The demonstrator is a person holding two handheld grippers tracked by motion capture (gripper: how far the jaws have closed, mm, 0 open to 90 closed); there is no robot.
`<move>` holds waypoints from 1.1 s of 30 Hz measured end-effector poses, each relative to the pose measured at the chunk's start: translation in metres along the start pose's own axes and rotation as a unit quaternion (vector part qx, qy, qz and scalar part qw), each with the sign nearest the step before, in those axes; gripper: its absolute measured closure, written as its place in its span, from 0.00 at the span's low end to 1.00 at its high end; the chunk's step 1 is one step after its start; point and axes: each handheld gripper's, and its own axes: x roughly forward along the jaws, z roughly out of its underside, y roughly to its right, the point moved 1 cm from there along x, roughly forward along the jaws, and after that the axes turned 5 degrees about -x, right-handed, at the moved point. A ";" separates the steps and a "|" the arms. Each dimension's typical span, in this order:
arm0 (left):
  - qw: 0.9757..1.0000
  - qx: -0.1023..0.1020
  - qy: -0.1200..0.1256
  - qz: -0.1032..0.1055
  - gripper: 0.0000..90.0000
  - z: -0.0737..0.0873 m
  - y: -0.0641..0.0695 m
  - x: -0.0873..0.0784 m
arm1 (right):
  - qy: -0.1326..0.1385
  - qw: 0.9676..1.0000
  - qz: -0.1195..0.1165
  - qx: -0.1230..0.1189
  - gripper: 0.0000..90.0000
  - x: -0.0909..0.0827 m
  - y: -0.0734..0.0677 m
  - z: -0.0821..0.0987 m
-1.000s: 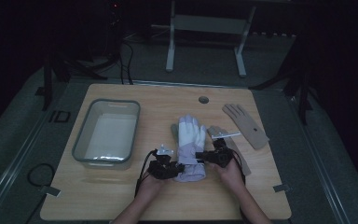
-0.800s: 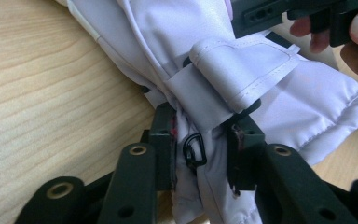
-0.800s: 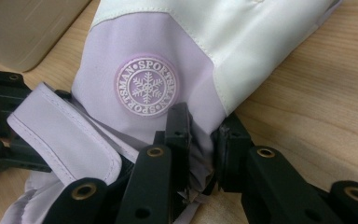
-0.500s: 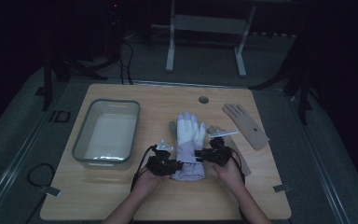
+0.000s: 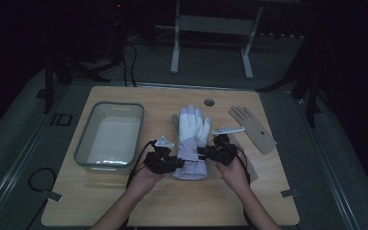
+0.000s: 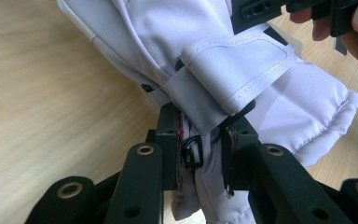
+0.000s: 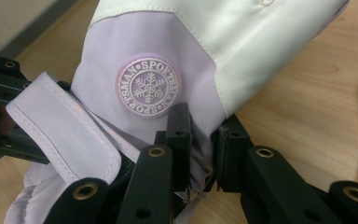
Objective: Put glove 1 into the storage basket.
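Both grippers are clamped on the lilac-and-white ski glove [image 5: 191, 143] at its wrist: left gripper [image 6: 199, 154] pinches the cuff fabric by the strap buckle, right gripper [image 7: 201, 149] pinches the opposite edge just below the snowflake badge [image 7: 148, 86]. Left jaws have just been closing on the fabric. Glove sits mid-table [image 5: 182, 206], fingers pointing away, between the grey tray [image 5: 84, 148] and a tan glove [image 5: 254, 129].

We note the ski glove [image 5: 192, 139] as smooth woven cloth, white and pale lilac with a faint sheen, stitched seams, and a rubbery embossed snowflake badge [image 7: 148, 87]. The table [image 5: 172, 206] is matt pale wood with visible grain. At left, the tray [image 5: 84, 152] looks like translucent glossy plastic. Far right, the tan glove [image 5: 254, 128] looks matt knit.
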 end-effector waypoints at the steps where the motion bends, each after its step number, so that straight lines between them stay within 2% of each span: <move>1: 1.000 0.002 0.000 0.000 0.81 -0.002 -0.001 -0.003 | 0.003 1.000 0.001 -0.001 0.87 -0.001 -0.002 -0.003; 10: 1.000 0.020 -0.005 -0.023 0.81 -0.016 -0.012 -0.033 | 0.019 1.000 0.001 -0.009 0.87 0.001 -0.020 -0.030; 18: 0.999 0.022 -0.011 -0.037 0.81 -0.024 -0.028 -0.058 | 0.027 1.000 -0.014 -0.005 0.87 0.013 -0.034 -0.053; 20: 0.999 0.026 -0.012 -0.040 0.81 -0.025 -0.034 -0.065 | 0.030 0.999 -0.016 -0.005 0.87 0.017 -0.038 -0.058; 25: 0.999 0.020 -0.008 -0.047 0.81 -0.024 -0.047 -0.082 | 0.033 0.999 -0.016 -0.012 0.88 0.026 -0.053 -0.074; 33: 0.998 0.018 -0.006 -0.059 0.81 -0.019 -0.069 -0.115 | 0.040 0.999 -0.033 -0.011 0.88 0.043 -0.079 -0.095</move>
